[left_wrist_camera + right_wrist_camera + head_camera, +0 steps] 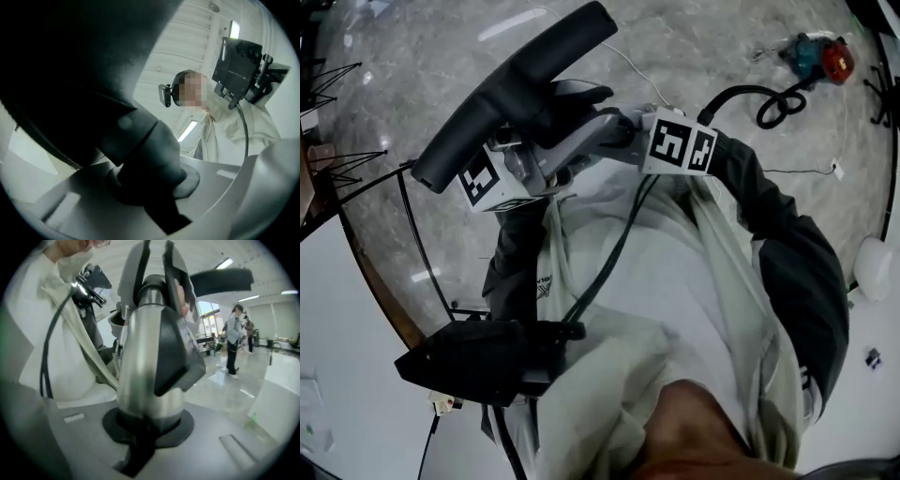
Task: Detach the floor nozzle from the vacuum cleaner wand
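The black floor nozzle (516, 94) is held up in front of my chest, slanting from lower left to upper right. My left gripper (546, 155) is shut on its dark neck (145, 159), which fills the left gripper view. From the right, my right gripper (614, 127) is shut on the silver wand (145, 366), whose dark collar (176, 348) sits just above the jaws. Wand and nozzle meet between the two grippers; the joint itself is hidden in the head view.
On the marble floor lie a red and teal device (820, 56) with a black hose (769, 98). A white round object (874, 267) is at the right, and a white tabletop (337, 356) at the lower left. People (233, 338) stand far off.
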A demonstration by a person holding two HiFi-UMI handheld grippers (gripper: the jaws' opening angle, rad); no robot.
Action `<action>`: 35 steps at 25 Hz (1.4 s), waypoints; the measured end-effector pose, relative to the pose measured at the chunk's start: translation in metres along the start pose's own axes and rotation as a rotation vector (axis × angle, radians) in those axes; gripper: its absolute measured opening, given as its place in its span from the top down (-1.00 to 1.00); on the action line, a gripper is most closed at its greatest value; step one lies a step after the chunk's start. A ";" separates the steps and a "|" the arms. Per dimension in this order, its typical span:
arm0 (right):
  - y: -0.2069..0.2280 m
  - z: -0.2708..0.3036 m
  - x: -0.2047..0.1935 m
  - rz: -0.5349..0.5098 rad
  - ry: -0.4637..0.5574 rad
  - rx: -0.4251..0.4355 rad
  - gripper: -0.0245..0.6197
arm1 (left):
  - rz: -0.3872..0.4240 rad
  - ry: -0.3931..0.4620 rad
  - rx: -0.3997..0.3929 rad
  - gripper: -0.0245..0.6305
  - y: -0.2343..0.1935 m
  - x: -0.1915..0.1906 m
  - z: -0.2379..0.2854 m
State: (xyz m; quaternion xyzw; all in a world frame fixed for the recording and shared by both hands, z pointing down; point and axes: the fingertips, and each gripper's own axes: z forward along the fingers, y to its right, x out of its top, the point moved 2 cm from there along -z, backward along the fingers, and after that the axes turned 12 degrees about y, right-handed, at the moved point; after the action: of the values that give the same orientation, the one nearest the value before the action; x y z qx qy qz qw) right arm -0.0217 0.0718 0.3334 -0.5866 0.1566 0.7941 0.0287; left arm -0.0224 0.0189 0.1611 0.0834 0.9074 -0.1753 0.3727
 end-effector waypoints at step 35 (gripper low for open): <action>0.000 0.013 0.006 0.012 -0.025 -0.105 0.79 | 0.029 0.007 0.155 0.70 -0.013 0.021 -0.010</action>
State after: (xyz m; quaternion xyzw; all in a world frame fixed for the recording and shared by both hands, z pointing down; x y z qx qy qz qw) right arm -0.0356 0.0746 0.3317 -0.5764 0.1180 0.8086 -0.0048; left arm -0.0473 0.0111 0.1560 0.1259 0.8911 -0.2393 0.3645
